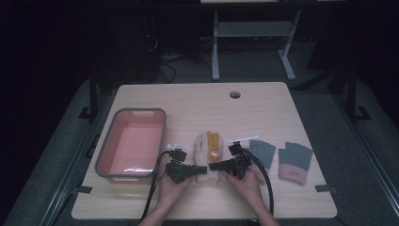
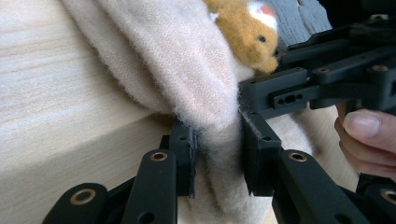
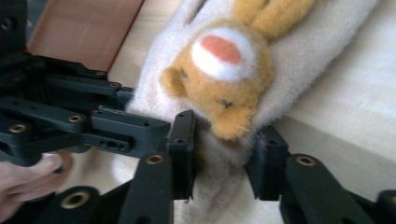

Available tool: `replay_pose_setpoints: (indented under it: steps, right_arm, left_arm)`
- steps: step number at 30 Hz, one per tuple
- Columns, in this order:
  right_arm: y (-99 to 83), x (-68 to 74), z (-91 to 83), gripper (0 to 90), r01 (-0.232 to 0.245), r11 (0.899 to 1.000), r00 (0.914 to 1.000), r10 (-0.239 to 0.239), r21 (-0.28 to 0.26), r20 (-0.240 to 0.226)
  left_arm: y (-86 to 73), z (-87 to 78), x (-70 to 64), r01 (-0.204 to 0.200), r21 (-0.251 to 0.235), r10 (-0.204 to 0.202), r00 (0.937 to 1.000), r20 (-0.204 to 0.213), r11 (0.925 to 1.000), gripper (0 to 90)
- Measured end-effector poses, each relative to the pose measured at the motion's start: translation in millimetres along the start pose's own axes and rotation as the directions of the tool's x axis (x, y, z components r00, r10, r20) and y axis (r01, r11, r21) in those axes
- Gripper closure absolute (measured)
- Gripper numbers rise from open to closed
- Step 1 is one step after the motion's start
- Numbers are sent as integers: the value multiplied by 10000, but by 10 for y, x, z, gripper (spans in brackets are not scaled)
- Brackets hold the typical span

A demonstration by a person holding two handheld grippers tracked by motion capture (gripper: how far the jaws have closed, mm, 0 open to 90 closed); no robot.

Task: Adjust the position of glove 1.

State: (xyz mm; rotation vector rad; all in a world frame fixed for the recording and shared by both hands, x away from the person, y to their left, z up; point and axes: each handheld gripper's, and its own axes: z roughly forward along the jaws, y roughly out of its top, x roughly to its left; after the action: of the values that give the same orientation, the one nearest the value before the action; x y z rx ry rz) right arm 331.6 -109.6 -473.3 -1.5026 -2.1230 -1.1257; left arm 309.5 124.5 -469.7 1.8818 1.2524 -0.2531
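Both jaw pairs narrowed and clamped on the cream plush glove: left gripper on its edge, right gripper under the orange animal face.

- The pink tub stands just left of the left gripper, blocking that side.
- Two grey-and-pink gloves lie to the right, one just beside the right gripper.
- The table beyond lies open.
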Motion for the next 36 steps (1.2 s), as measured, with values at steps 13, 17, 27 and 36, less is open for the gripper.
replay_pose_setpoints:
  steps: [13,17,27,36]
  right_arm:
    - [-16,6,-150,786,434,9985,9967,-456,-339,-676]
    - [-7,38,-205,787,458,9977,9958,-495,-496,-776]
    - [36,201,-385,789,847,9927,9923,-919,-857,-834]
    - [151,363,-480,789,1091,9880,9886,-1193,-1096,-913]
  left_arm:
    - [30,-80,-118,-35,-356,50,9992,403,9994,698]
    - [53,-126,-156,-157,-496,181,9986,499,9986,698]
    - [137,-287,-255,-472,-784,535,9954,796,9958,698]
    - [253,-462,-299,-694,-1083,796,9925,925,9917,698]
